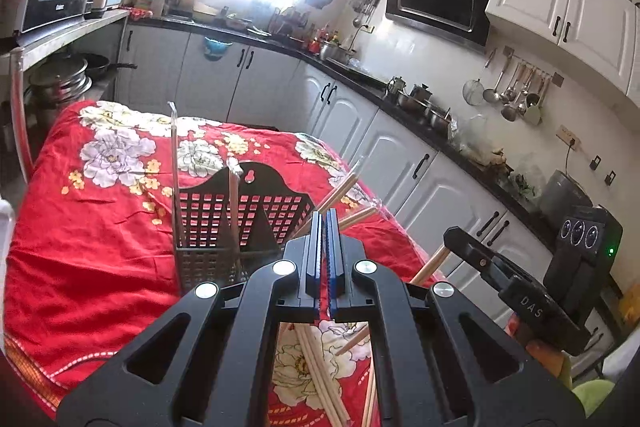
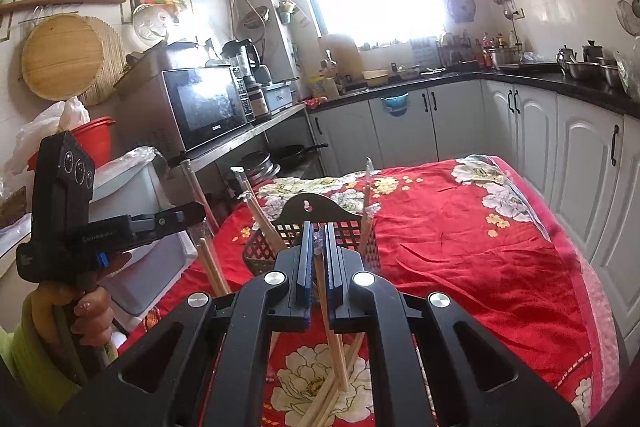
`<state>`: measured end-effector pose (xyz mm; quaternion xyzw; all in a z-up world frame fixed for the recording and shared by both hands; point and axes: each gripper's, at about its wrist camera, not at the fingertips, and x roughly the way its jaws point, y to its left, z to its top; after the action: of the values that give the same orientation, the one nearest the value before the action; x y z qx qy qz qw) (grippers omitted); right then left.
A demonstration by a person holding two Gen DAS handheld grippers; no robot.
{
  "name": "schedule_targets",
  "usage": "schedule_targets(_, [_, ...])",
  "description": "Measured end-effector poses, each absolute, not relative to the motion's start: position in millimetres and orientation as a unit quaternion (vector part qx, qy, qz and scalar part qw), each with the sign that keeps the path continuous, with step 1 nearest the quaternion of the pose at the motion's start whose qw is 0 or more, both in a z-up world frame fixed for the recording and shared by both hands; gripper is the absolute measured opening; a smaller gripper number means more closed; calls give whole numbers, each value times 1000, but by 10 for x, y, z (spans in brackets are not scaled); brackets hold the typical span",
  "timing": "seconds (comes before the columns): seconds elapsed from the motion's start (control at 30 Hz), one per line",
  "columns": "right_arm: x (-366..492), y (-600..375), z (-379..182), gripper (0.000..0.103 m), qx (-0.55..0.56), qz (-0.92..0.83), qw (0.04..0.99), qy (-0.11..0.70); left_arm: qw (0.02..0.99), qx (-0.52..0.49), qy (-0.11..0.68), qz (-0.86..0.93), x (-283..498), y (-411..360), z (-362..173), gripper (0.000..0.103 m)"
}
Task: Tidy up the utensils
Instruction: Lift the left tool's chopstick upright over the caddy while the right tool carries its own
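A black mesh utensil basket (image 1: 208, 211) (image 2: 260, 251) stands on the table's red floral cloth (image 1: 100, 247) (image 2: 460, 247). Several wrapped chopsticks (image 1: 175, 163) (image 2: 256, 215) stand or lean in it. My left gripper (image 1: 325, 227) hovers just in front of the basket, shut, with nothing visible between its blue pads. My right gripper (image 2: 318, 239) is shut on a wooden chopstick (image 2: 334, 339) that slants down toward the camera. Loose chopsticks (image 1: 316, 367) (image 2: 320, 399) lie on the cloth under both grippers. Each gripper also shows from the side in the other view: the right gripper (image 1: 454, 237), the left gripper (image 2: 196, 213).
White cabinets (image 1: 400, 163) and a dark counter with pots run along the table's right side. A microwave (image 2: 204, 107) sits on a shelf at the left, and a white bin (image 2: 136, 187) stands beside the table. A person's hand (image 2: 92, 311) holds the left gripper's handle.
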<state>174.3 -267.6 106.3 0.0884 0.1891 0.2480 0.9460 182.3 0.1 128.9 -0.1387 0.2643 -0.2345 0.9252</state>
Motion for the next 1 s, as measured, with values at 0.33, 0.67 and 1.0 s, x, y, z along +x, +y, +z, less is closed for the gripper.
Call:
schedule_targets(0.33, [1803, -2568, 1201, 5, 79, 261, 946, 178, 932, -128, 241, -239, 1873, 30, 1582, 0])
schedule_targets(0.67, [1855, -2443, 1341, 5, 66, 275, 944, 168, 939, -120, 215, -238, 1912, 88, 1875, 0])
schedule_targets(1.0, [1902, -2320, 1524, 5, 53, 286, 945, 149, 949, -117, 187, -227, 1923, 225, 2144, 0])
